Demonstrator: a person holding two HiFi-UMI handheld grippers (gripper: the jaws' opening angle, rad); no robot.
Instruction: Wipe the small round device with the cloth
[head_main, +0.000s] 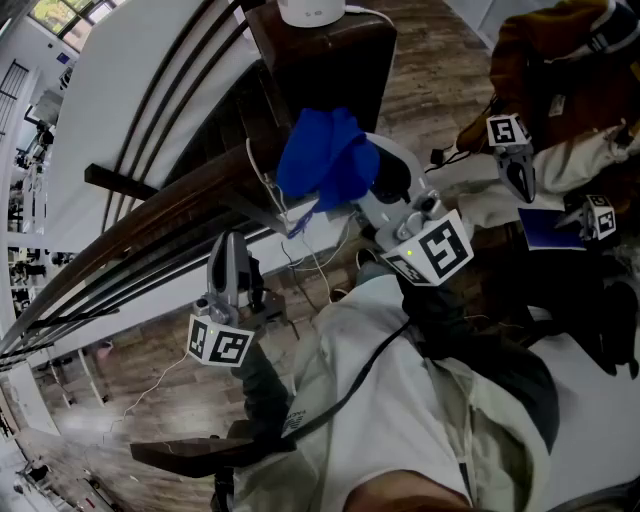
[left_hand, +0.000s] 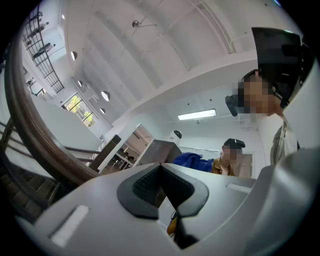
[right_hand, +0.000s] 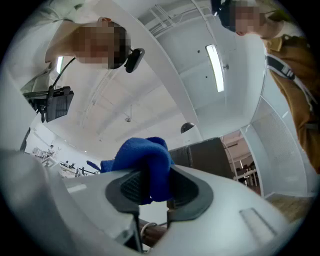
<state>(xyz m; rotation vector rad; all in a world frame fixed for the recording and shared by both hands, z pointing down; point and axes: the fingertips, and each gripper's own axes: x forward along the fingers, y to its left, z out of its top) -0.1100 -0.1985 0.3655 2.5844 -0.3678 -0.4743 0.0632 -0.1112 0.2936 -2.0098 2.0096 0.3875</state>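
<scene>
— Wood-plank floor (head_main: 150, 370) fills the bottom of the head view, with a curved dark rail (head_main: 150, 215) sweeping across it. What's nearest?

— Closest in, the left tongs (left_hand: 161, 172). Their dark pads meet with nothing between them, and they hang low beside the person's body, pointing up past the rail.

— And the other pair?

— The right tongs (right_hand: 150, 182) are clamped on a bunched blue cloth (head_main: 325, 160), which bulges out above the pads. In the head view the cloth sits higher and further forward than the left tongs.

— Where's the thing to wipe?

— Beyond the cloth. The small round device (head_main: 310, 10) is white and stands on a dark brown tabletop (head_main: 330, 60) at the very top edge of the head view. It lies straight ahead of the cloth, clearly apart from it, with bare tabletop between. The right tongs are the nearer pair by a good margin, so I'd judge the reach is theirs, forward and up.

— Any long axis to line up with?

— None I can read. It looks round, and the frame edge cuts off most of it.

— What else is unclear?

— Its top and its far side. From the left gripper view it is only a small pale shape behind the cloth. A second person (head_main: 560, 80) with other tongs stands off to the right, partly cropped.
</scene>
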